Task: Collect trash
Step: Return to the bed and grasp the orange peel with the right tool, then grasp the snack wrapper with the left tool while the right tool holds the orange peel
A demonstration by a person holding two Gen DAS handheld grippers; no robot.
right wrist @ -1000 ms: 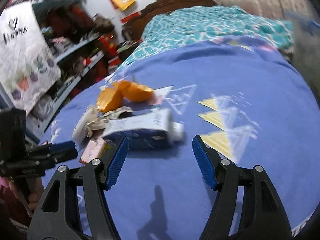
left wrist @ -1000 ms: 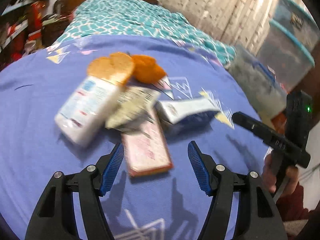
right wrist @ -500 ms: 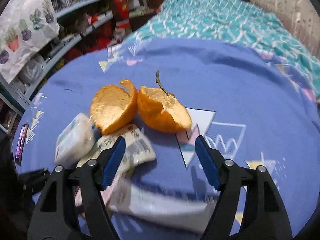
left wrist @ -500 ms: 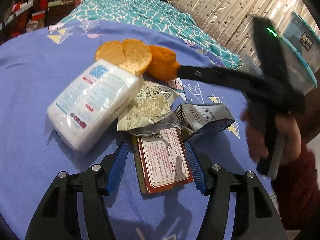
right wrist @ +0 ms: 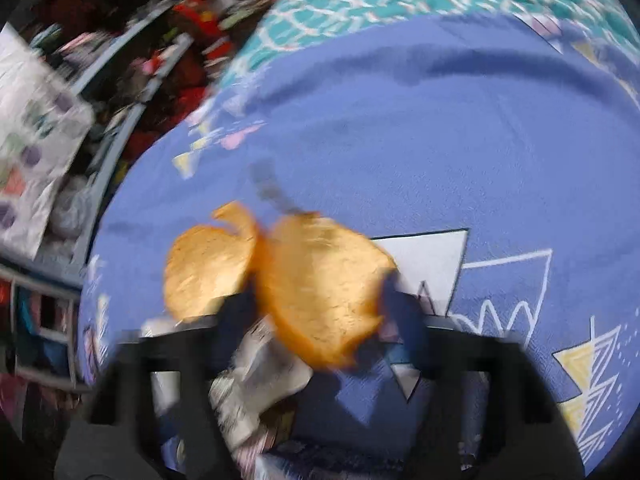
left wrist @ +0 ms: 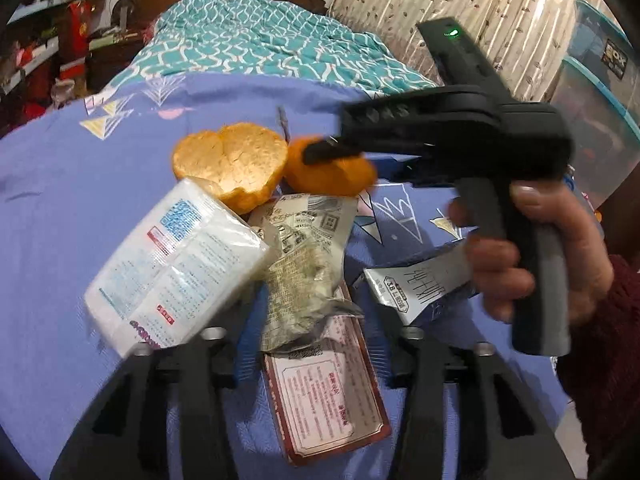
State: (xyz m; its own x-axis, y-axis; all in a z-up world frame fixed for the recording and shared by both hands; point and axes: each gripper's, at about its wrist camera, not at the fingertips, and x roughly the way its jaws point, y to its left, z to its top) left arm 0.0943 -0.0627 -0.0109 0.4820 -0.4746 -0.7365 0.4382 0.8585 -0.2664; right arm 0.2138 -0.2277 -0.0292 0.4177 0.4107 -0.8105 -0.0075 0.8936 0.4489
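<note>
Trash lies on a purple bedsheet [left wrist: 80,200]: a white tissue pack [left wrist: 176,268], two orange peel halves [left wrist: 232,160], a crumpled wrapper [left wrist: 308,264], a red-bordered card [left wrist: 328,396] and a silver-blue carton [left wrist: 420,284]. My left gripper [left wrist: 312,344] is closing, its blue pads flanking the wrapper's lower end above the card, with a gap still showing on the right. My right gripper [right wrist: 320,312] is closing on the right-hand peel half [right wrist: 320,280]. Both pads touch it, though that view is blurred. Its finger [left wrist: 320,151] also shows on that peel in the left wrist view.
A person's hand [left wrist: 540,264] holds the right gripper's handle over the carton. A teal patterned blanket [left wrist: 260,40] covers the far end of the bed. A curtain [left wrist: 500,8] and clear storage bins [left wrist: 600,80] stand at right, cluttered shelves [left wrist: 40,52] at left.
The right gripper swung from the carton over to the orange peels and closed around the right half. The left gripper slid forward over the card up to the wrapper.
</note>
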